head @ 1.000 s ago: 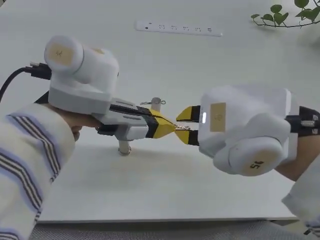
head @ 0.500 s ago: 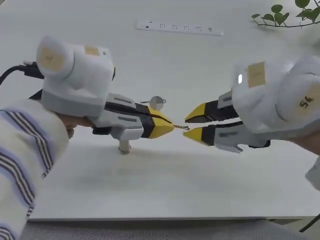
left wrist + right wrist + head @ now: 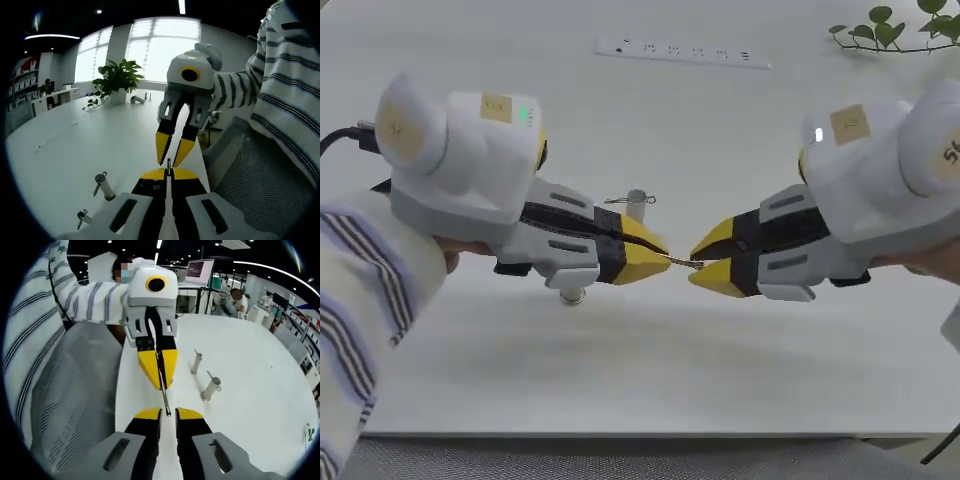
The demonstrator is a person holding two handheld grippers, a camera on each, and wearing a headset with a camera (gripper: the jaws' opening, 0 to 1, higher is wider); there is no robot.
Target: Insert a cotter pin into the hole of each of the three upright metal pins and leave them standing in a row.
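Two upright metal pins (image 3: 637, 205) are counted on a white table (image 3: 620, 370) in a bright office, plus one loose cotter pin (image 3: 678, 259); a power strip (image 3: 682, 52) and potted plant (image 3: 117, 80) are seen further back. The cotter pin is pinched tight in the left gripper (image 3: 658, 256), held off the table just in front of the metal pins. Its free end is poked between the slightly parted jaws of the right gripper (image 3: 694, 264), not clamped there.

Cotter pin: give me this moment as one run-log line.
left claw shut on cotter pin | right claw open around its free end | upright metal pin standing behind them
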